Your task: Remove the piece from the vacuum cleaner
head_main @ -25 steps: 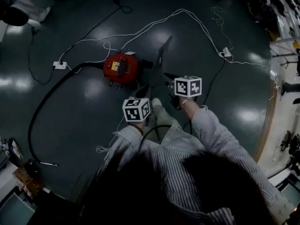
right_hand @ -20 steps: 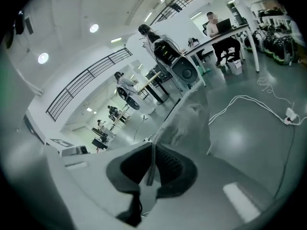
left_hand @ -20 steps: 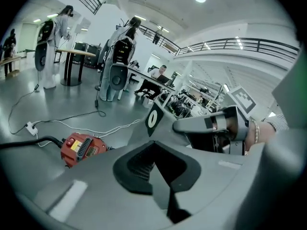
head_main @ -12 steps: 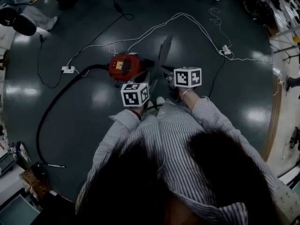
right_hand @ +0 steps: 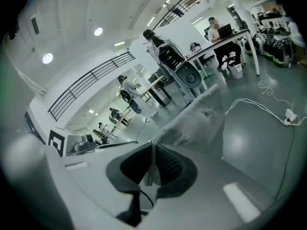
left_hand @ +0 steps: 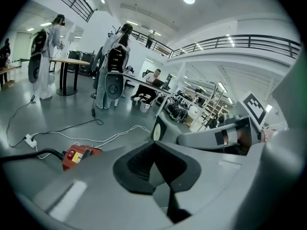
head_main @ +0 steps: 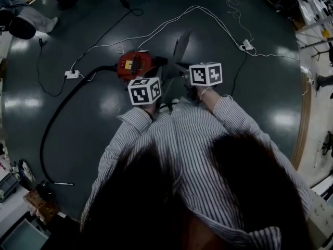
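A red vacuum cleaner (head_main: 134, 64) sits on the dark floor with its black hose (head_main: 57, 113) curving away to the left; the left gripper view shows the same vacuum cleaner (left_hand: 79, 155) low on the left. A flat grey piece (head_main: 180, 48) is lifted clear of it, to its right. My left gripper (left_hand: 154, 145) is shut, and the piece (left_hand: 158, 128), with a round hole in it, rises straight from its tips. My right gripper (right_hand: 153, 147) is shut on the piece's (right_hand: 199, 119) thin edge. In the head view the marker cubes hide both pairs of jaws.
White cables cross the floor to two power strips (head_main: 71, 74) (head_main: 248, 47). A seated person (head_main: 26, 17) is at the far left. People with backpacks (left_hand: 112, 66) stand by tables beyond. Equipment crowds the right edge (head_main: 312, 14).
Both grippers and the piece have shifted up the head view, closer to the vacuum cleaner. The camera has pulled back, so more of the person's sleeves and back shows.
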`<state>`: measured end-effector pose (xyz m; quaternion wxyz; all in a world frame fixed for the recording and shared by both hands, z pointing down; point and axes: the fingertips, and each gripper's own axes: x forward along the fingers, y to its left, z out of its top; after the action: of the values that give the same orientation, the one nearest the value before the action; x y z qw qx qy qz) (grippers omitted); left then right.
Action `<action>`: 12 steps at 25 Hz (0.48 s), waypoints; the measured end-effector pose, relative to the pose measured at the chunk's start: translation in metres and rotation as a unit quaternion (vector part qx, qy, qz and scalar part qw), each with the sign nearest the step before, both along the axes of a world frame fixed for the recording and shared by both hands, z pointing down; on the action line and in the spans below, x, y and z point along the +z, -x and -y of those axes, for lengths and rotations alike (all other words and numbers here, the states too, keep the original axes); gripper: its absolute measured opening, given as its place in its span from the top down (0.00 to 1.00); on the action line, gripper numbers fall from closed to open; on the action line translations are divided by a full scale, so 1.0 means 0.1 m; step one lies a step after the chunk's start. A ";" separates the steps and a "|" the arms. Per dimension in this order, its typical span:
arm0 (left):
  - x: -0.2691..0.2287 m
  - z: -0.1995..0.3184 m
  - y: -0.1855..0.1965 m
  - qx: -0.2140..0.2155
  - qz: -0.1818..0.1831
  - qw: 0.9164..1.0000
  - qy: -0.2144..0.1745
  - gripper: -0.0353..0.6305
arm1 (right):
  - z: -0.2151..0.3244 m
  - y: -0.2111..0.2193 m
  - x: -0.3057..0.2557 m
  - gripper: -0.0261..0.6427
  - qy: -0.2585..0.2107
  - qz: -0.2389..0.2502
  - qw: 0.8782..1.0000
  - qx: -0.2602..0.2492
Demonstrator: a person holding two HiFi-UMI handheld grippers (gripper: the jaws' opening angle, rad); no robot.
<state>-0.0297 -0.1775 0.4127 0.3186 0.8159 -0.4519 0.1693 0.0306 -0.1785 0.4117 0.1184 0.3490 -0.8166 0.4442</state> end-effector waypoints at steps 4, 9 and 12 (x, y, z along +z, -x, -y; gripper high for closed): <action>0.01 -0.08 -0.05 0.017 0.003 1.000 0.005 0.94 | -0.06 0.01 -0.03 0.92 -0.007 -0.007 1.000 -0.006; 0.00 -0.05 -0.01 0.014 -0.004 1.000 0.007 0.94 | -0.05 0.06 -0.06 0.92 -0.015 -0.015 1.000 -0.012; 0.03 -0.05 0.01 0.011 -0.004 1.000 0.013 0.94 | -0.06 0.05 -0.05 0.92 -0.015 -0.018 1.000 -0.012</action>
<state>-0.0304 -0.1727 0.4158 0.3293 0.8173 -0.4390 0.1759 0.0258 -0.1725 0.4067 0.1333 0.3488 -0.8251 0.4239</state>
